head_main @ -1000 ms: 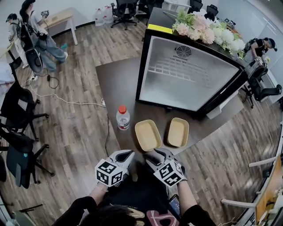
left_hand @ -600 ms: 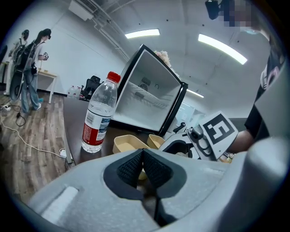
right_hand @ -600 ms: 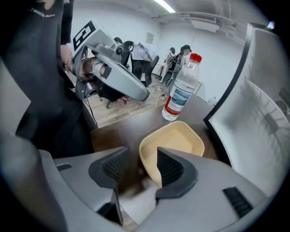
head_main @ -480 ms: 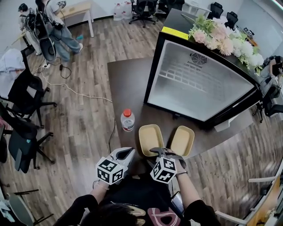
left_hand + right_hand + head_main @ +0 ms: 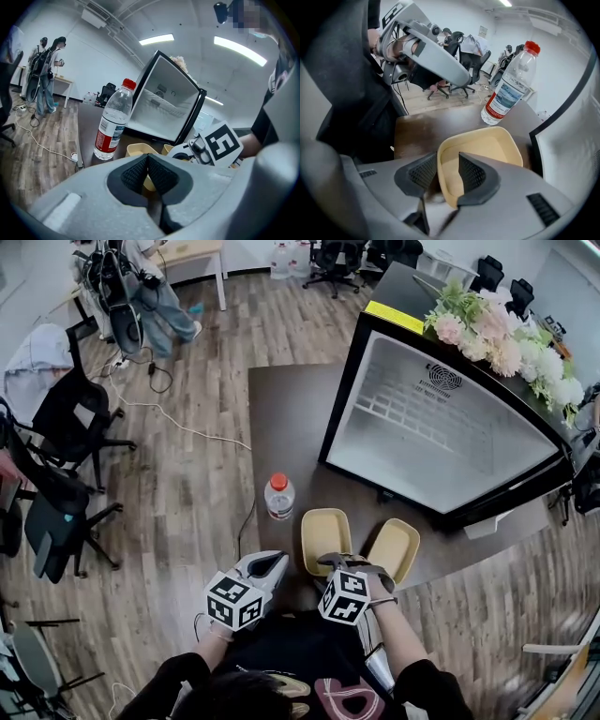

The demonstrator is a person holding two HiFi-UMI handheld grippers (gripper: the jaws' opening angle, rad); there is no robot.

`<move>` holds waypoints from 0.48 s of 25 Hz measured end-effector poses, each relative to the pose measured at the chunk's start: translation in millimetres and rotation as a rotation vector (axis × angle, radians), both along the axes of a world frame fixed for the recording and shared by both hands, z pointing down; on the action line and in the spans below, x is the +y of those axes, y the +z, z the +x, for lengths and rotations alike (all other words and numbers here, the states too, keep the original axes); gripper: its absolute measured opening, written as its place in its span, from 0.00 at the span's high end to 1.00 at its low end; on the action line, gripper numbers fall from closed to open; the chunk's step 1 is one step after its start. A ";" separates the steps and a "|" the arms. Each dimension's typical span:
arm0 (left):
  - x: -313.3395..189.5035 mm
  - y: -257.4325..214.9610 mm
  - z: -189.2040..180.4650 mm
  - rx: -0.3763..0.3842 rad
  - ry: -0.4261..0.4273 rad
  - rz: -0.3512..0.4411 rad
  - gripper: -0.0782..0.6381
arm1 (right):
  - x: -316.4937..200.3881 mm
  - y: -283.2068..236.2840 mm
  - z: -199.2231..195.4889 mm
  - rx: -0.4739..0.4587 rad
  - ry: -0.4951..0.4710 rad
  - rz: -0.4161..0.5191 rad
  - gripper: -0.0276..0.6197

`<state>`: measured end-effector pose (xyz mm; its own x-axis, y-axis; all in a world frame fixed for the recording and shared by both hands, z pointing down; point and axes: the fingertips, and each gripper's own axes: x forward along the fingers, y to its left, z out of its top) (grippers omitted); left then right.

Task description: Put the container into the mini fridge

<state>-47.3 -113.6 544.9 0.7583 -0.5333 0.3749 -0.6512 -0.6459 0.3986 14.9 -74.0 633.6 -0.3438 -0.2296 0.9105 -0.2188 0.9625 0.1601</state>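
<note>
Two shallow yellow containers lie on the dark table [image 5: 291, 418] in front of the open mini fridge [image 5: 441, 427]: a left container [image 5: 323, 535] and a right container [image 5: 394, 547]. My right gripper [image 5: 330, 562] is at the left container's near rim. In the right gripper view that container [image 5: 487, 147] has its rim between the jaws of the right gripper [image 5: 446, 172], one pad outside and one inside. The jaws are closing, with a small gap still showing at the inner pad. My left gripper [image 5: 272, 563] hangs at the table's near edge, shut and holding nothing.
A water bottle [image 5: 279, 498] with a red cap stands just left of the containers. Flowers [image 5: 487, 329] lie on top of the fridge. Office chairs [image 5: 66, 427] and a floor cable [image 5: 178, 427] are to the left. People stand at the far left [image 5: 141, 287].
My right gripper has moved forward from the table's edge onto the left container's near rim and its jaws have narrowed. The head view has shifted; the left gripper has barely moved.
</note>
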 end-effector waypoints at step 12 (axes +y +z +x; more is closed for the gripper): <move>-3.5 1.6 -6.8 -0.030 -0.061 0.016 0.88 | -14.8 5.3 7.9 0.064 -0.068 0.051 0.90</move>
<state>-54.1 -117.1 546.6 0.7129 -0.5840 0.3881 -0.7009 -0.6108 0.3683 22.8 -88.8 639.0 -0.3022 -0.2545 0.9186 -0.1406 0.9651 0.2211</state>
